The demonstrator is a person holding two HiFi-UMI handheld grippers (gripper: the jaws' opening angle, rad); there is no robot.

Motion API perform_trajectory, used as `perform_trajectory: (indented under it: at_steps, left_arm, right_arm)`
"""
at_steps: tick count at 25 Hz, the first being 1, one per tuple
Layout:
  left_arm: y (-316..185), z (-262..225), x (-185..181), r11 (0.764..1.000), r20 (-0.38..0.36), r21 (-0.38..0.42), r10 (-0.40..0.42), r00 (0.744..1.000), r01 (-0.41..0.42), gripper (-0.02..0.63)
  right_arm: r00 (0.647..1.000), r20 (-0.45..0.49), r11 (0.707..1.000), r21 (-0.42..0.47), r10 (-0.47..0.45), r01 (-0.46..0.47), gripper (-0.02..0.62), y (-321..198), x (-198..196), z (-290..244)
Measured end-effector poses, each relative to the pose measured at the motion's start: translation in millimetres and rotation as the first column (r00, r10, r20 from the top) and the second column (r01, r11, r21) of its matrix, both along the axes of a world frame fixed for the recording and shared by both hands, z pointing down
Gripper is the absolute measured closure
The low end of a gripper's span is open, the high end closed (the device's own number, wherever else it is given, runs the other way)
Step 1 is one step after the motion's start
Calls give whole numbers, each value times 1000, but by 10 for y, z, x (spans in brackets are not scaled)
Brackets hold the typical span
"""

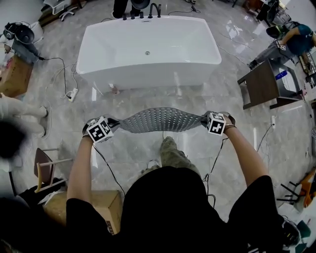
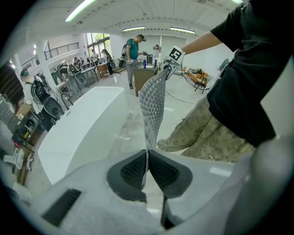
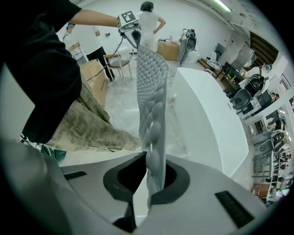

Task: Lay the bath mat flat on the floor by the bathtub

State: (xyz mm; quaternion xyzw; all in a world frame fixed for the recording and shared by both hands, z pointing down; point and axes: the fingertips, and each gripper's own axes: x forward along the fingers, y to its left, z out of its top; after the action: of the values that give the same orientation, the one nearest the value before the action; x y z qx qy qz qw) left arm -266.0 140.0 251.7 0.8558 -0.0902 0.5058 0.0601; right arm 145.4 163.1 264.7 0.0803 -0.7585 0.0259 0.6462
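Hanging in the air between two grippers is one grey bath mat, studded all over with round bumps and pulled out to its full width in front of the person's legs. The left gripper is clamped on one short end of it, and the left gripper view shows both dark pads pressed tight on the thin edge. The right gripper is likewise closed on the opposite end, where the mat runs straight down between its jaws. Each gripper carries one marker cube, two in all, one by the left hand and one by the right hand. A single white bathtub stands just beyond the mat, with its long side parallel to it and one set of dark taps at its far rim. Below the mat, the floor is glossy grey stone-look tile that reflects the light, and a white power strip with its cable lies on it beside the tub. One dark side table stands to the right, and one cardboard box and one small wooden chair sit to the left. The room is large and open, with other people standing about and long strip lights on the ceiling.
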Motion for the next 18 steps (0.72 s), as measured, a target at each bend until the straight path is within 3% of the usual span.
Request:
perform_trajectory:
  at_steps: [9,18]
  left_arm:
    - [-596,371,55,990,8,-87,-114,993,114,577]
    - [-1165,816,472,950,55,-220,-213,976,220,577]
  right_arm:
    - [999,32,999,-34,-26,27,569,-849,72,430]
    - [996,47,989,-125,-72,77,570,-1577,362,965]
